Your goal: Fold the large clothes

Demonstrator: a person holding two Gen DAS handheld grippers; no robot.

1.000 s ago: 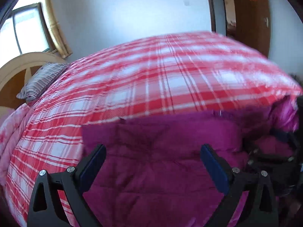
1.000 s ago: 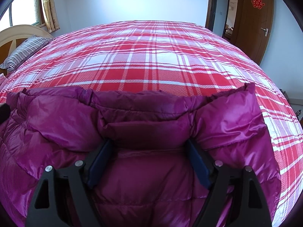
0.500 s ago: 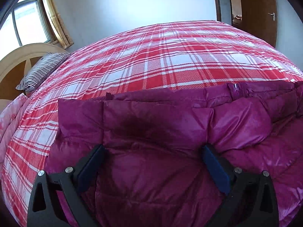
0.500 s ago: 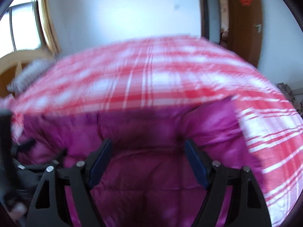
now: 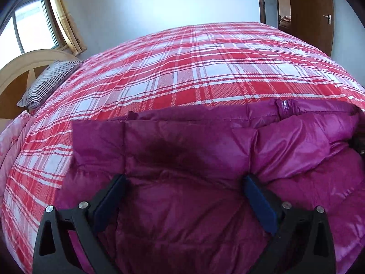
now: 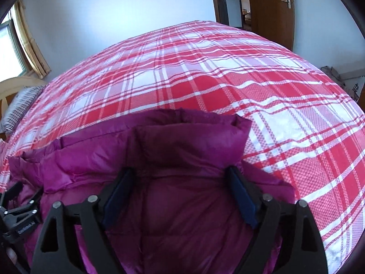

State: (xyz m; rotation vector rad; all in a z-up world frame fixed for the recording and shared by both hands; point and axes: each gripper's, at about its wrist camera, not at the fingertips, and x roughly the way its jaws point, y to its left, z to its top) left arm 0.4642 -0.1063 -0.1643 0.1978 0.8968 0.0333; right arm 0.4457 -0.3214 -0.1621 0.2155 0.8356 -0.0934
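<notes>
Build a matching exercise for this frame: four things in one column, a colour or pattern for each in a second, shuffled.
Things:
1. padded jacket
2. bed cover
3. pillow
4. door

Colour or pattern:
A. brown wood
B. dark and white stripes
C. magenta, shiny
D. red and white plaid

Pairs: 1-C, 2-D, 3-B, 4-A

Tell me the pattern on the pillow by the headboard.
Thin dark and white stripes on the pillow, clearest in the left wrist view.
</notes>
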